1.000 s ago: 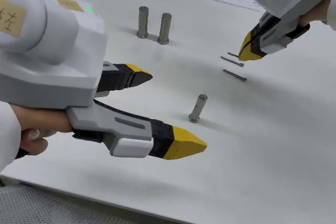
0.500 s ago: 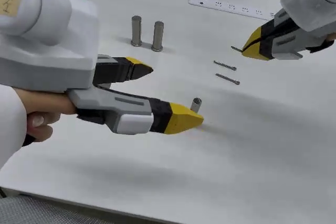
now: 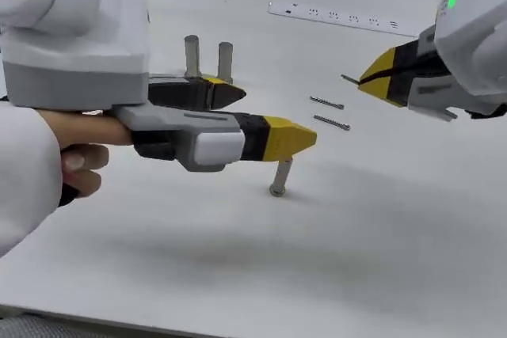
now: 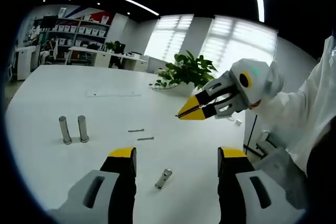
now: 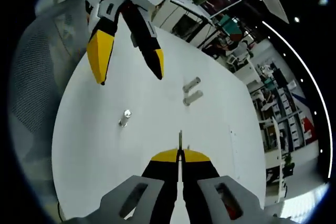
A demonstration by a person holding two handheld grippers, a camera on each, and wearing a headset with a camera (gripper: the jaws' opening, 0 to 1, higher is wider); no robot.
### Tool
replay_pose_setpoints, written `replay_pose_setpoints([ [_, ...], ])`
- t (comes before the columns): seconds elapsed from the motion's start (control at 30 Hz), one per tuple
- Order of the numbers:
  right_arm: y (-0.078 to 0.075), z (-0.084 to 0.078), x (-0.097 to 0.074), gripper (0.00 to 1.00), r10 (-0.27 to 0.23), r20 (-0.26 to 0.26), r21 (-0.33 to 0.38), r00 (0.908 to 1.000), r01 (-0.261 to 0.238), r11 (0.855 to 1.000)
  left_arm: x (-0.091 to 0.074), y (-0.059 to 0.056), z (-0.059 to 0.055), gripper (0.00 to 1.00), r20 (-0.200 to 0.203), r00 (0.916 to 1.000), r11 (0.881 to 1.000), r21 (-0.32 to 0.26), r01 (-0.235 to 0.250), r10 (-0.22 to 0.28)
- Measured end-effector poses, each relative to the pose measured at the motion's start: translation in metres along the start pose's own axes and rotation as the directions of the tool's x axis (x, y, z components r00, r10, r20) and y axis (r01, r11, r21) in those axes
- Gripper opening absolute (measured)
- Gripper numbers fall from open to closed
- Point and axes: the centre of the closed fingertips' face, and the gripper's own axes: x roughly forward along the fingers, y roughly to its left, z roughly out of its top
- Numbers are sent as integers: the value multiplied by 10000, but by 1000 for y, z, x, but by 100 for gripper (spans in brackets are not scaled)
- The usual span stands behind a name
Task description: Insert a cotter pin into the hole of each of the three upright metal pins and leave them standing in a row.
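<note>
Hiding 1 metal pin [image 3: 280, 177] partly, left gripper [image 3: 277, 116] overlaps 2 others [image 3: 192, 53]

Camera layout
Head view is looking down; gripper views are facing each other, sharing the lone pin [image 4: 164, 178] at 6 and 8 o'clock.

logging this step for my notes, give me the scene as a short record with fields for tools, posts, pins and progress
left tool: open, close by the lone post, not gripping it
right tool: shut on a thin pin, held above the table
lone post: standing, apart from the others
back posts: two, upright, side by side
loose pins: two, lying flat on the table
progress: no pin in any post yet
</note>
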Motion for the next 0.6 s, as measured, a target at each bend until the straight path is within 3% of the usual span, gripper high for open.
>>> replay_pose_setpoints([
  [0.3,13,12,-7,0,-242,251,-140,9994,246,9996,13,-3,10,51,146,9997,9996,-213,207,-204],
  [0.6,19,10,-5,0,-240,160,-245,9996,244,9994,20,-6,14,40,235,9989,9978,-511,412,-400],
])
